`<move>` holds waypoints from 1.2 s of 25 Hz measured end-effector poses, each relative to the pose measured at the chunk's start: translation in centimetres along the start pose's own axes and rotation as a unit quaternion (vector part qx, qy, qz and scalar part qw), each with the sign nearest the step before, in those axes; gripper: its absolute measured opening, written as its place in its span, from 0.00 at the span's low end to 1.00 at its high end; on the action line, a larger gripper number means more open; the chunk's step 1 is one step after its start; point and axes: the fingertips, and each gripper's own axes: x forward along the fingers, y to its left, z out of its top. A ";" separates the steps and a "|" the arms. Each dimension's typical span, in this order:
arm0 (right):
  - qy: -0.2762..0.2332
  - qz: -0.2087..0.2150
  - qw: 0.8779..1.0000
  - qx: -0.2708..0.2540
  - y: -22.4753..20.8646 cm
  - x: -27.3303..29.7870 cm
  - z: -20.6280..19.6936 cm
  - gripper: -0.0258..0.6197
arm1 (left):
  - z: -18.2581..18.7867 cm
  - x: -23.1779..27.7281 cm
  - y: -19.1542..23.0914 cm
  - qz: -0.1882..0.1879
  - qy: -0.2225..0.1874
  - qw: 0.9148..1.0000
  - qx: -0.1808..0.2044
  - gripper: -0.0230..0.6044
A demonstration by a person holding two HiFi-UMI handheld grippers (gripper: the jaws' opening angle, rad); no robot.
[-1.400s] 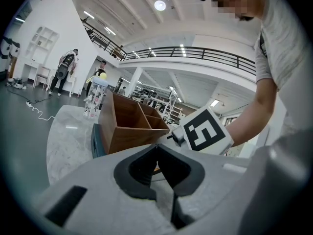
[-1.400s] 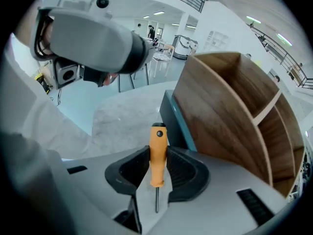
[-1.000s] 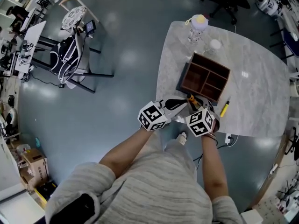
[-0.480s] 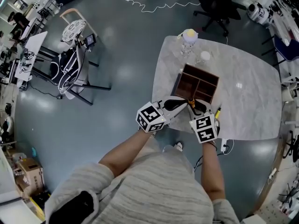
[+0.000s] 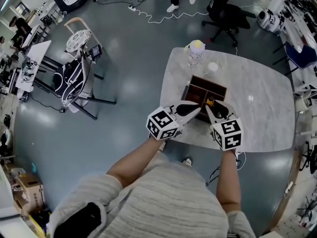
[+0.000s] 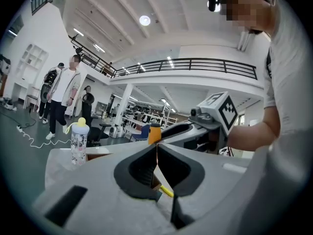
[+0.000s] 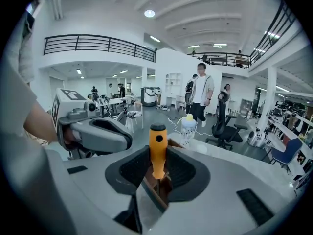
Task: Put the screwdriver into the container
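My right tongs clamp the screwdriver upright, tip hanging below them over the container, my left tongs pinched empty alongside; releasing off-centre could bounce it off the rim.

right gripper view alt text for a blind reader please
The right gripper holds an orange-handled screwdriver upright, handle up, tip down over the brown wooden container. A yellow-capped bottle stands behind it.

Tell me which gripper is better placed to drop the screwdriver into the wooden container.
Right. The right gripper clamps the orange-handled screwdriver upright, tip down, above the container. The left gripper is shut on nothing, near the container's front edge.
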 end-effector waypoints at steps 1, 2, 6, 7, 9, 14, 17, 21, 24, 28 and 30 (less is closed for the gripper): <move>-0.005 -0.002 1.000 0.002 -0.3 -0.1 0.4 0.18 | 0.2 0.1 0.0 0.000 -0.001 1.000 0.002 0.07; -0.010 -0.004 1.000 0.004 -0.7 -0.2 0.8 0.19 | 0.4 0.3 0.0 -0.001 -0.001 1.000 0.004 0.07; -0.027 -0.012 0.999 0.024 -2.1 -0.3 1.7 0.18 | 1.0 0.7 0.1 -0.006 -0.004 1.000 0.009 0.07; -0.030 -0.014 0.999 0.029 -2.6 -0.2 1.8 0.19 | 1.1 0.9 0.1 -0.007 -0.004 1.000 0.010 0.07; -0.034 -0.016 0.998 0.041 -3.5 0.1 2.0 0.18 | 1.1 1.3 0.2 -0.009 -0.003 1.000 0.010 0.07; -0.039 -0.022 0.997 0.058 -5.0 1.0 2.1 0.19 | 0.9 2.0 0.6 -0.011 0.003 1.000 0.010 0.07; -0.040 -0.027 0.997 0.068 -5.8 1.6 1.8 0.19 | 0.8 2.5 0.8 -0.013 0.008 1.000 0.010 0.07; -0.044 -0.035 0.995 0.081 -6.8 2.4 1.0 0.19 | 0.6 3.1 1.1 -0.015 0.013 1.000 0.008 0.07; -0.042 -0.041 0.994 0.088 -7.4 3.3 0.1 0.19 | 0.3 3.5 1.4 -0.014 0.018 1.000 0.005 0.07; -0.035 -0.045 0.993 0.102 -7.8 4.6 -1.5 0.18 | -0.3 3.7 1.6 -0.014 0.024 1.000 0.002 0.07; -0.028 -0.043 0.993 0.110 -7.9 5.3 -2.3 0.19 | -0.5 3.8 1.7 -0.015 0.026 1.000 0.000 0.07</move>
